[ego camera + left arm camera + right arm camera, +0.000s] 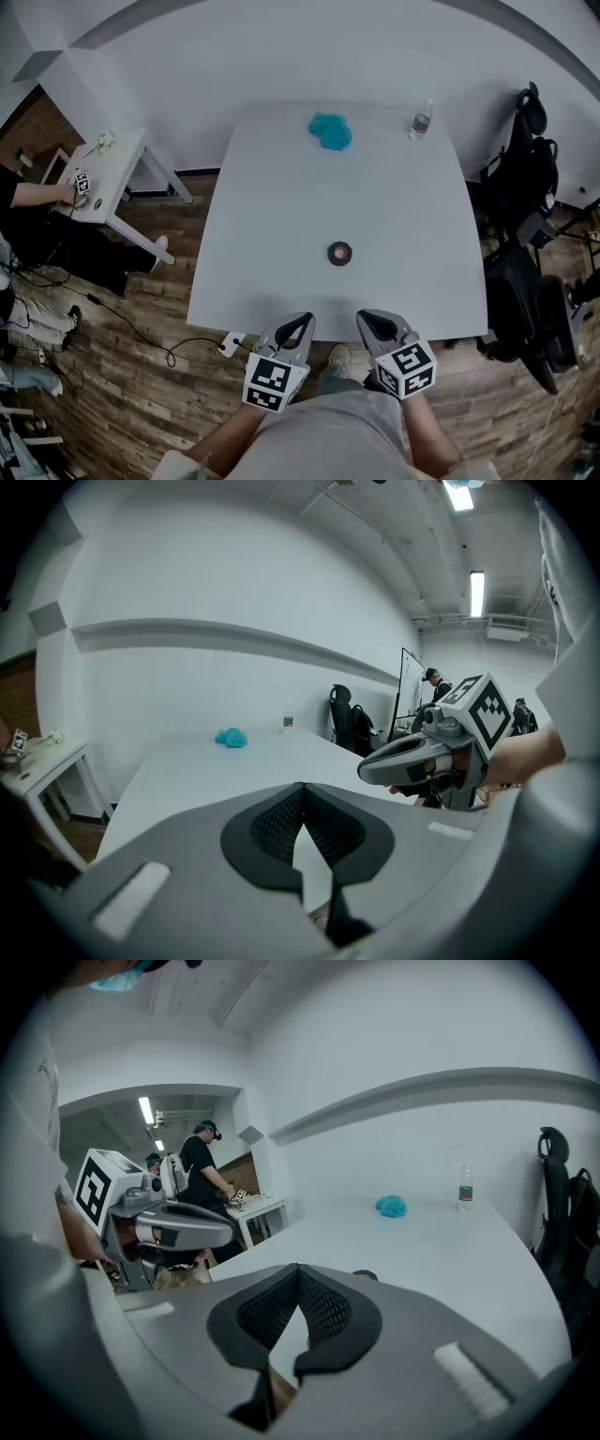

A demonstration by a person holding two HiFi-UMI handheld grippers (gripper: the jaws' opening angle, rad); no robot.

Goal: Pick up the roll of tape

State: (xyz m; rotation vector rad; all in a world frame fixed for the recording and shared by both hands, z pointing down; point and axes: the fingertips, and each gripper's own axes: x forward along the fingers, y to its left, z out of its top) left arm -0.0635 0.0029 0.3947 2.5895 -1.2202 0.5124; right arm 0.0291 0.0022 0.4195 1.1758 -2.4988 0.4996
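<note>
White table (281, 234). Blue cloth (330, 130) at far end, well ahead of the fingertips (305, 319). Water bottle (421, 120) upright, far ahead-right. Black chairs (525, 291) well right; side desk (117, 173) well left.

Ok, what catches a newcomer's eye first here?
The small dark roll of tape lies alone near the middle of the white table, with a crumpled blue cloth and a water bottle at the far edge. Closest in, the left tongs and right tongs hover shut and empty at the near edge.
</note>
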